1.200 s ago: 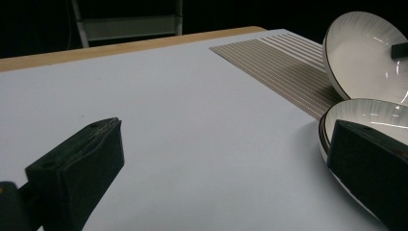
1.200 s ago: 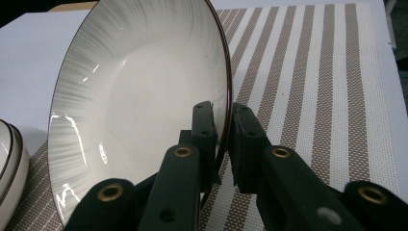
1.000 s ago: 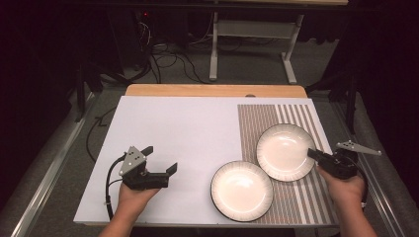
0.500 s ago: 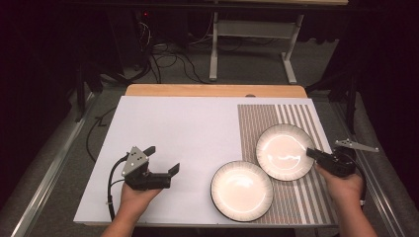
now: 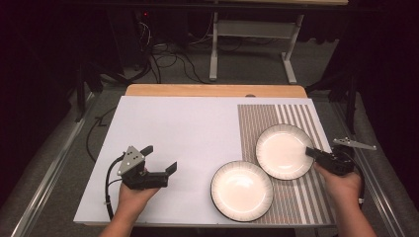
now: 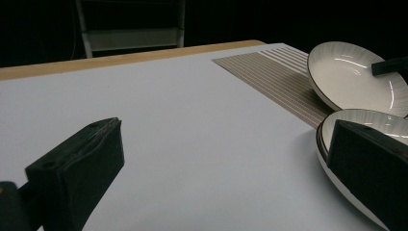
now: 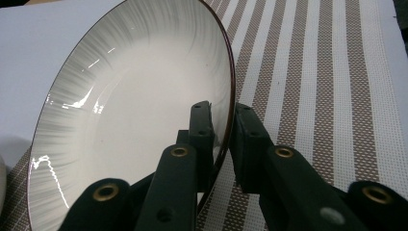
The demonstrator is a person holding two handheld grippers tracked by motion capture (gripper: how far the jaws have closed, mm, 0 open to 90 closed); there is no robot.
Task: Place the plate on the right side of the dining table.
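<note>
The white table (image 5: 178, 133) spreads out in front of me, with the striped placemat (image 5: 296, 118) covering its right end. Two plates sit there. The far plate (image 5: 283, 150) lies wholly on the placemat, and the near plate (image 5: 241, 189) straddles the mat's left edge, half on the white top. Their rims meet or overlap where they come closest; I can't tell which one is on top.

My right gripper (image 5: 312, 152) has the far plate by its right rim. In the right gripper view the jaws stand narrow, one inside the dish and one outside, clamped on the dark-edged rim (image 7: 222, 120). The plate looks tipped up on that side, so I judge the grab is done and the lift or slide is just starting. Carrying it off or stacking it is what remains.

My left gripper (image 5: 163, 159) hangs over bare table, well left of the near plate, jaws spread wide with nothing between them. In the left gripper view both plates lie ahead at the right, the near plate (image 6: 365, 122) just past my right jaw. That one is untouched, so its turn is all to come.

Writing? None that I can read: no brand or label on plates, mat or grippers. The ribbed grey pattern on the plates is only decoration.
</note>
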